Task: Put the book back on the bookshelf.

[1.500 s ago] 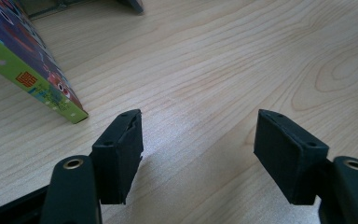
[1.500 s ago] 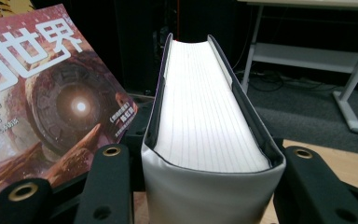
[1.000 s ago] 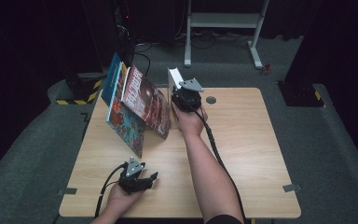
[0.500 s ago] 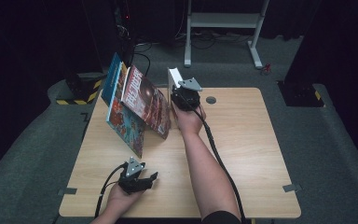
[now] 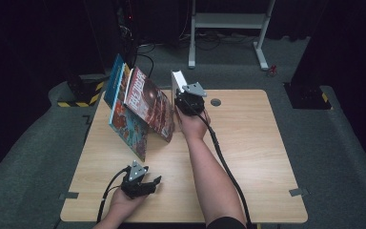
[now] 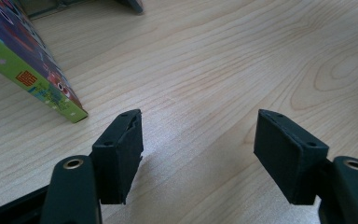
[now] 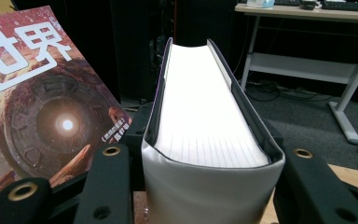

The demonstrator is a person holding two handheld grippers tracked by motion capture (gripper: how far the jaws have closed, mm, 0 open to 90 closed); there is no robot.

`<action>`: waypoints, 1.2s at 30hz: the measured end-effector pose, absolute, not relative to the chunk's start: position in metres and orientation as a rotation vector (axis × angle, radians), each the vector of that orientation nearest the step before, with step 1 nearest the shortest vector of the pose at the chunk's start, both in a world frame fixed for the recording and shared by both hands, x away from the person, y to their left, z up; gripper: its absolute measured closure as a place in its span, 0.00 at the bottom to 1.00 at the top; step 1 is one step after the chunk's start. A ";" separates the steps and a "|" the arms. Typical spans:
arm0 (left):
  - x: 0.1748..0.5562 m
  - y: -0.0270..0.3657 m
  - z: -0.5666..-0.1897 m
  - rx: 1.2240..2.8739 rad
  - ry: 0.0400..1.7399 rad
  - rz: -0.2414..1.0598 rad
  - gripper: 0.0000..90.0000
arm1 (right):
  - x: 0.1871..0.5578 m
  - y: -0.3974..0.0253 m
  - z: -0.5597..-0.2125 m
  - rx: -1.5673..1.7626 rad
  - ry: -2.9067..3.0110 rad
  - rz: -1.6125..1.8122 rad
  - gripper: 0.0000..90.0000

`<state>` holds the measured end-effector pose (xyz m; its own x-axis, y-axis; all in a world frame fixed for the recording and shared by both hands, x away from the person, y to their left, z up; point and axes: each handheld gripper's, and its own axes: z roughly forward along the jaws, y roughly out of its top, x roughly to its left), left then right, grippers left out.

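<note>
Wooden table [image 5: 248, 143], white book [image 7: 207, 126] inside right gripper [image 7: 205, 186]

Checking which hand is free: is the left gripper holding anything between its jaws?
No, the left gripper has its jaws wide apart with just bare table between them, near the corner of a colourful book.

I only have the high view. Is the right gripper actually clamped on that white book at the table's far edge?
Observer: Yes. In the right gripper view the fingers press both covers of the thick grey-covered book.
Operator: Spine up or pages up?
Observer: Page edges face the camera, spine curve nearest it.
Operator: Left gripper?
Observer: Left gripper is open, with bare light wooden table between its fingers and a purple and green book's corner off to one side.
</note>
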<state>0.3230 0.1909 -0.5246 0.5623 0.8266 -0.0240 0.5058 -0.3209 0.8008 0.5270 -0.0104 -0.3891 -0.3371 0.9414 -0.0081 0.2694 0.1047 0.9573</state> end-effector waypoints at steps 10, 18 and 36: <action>0.323 0.191 -0.525 2.002 1.063 0.510 0.37 | 0.520 -0.012 -0.394 1.190 1.711 1.269 0.60; 0.324 0.190 -0.525 2.007 1.065 0.501 0.37 | 0.517 -0.014 -0.395 1.182 1.730 1.258 0.60; 0.324 0.189 -0.525 2.017 1.062 0.507 0.37 | 0.516 -0.021 -0.394 1.200 1.744 1.243 0.57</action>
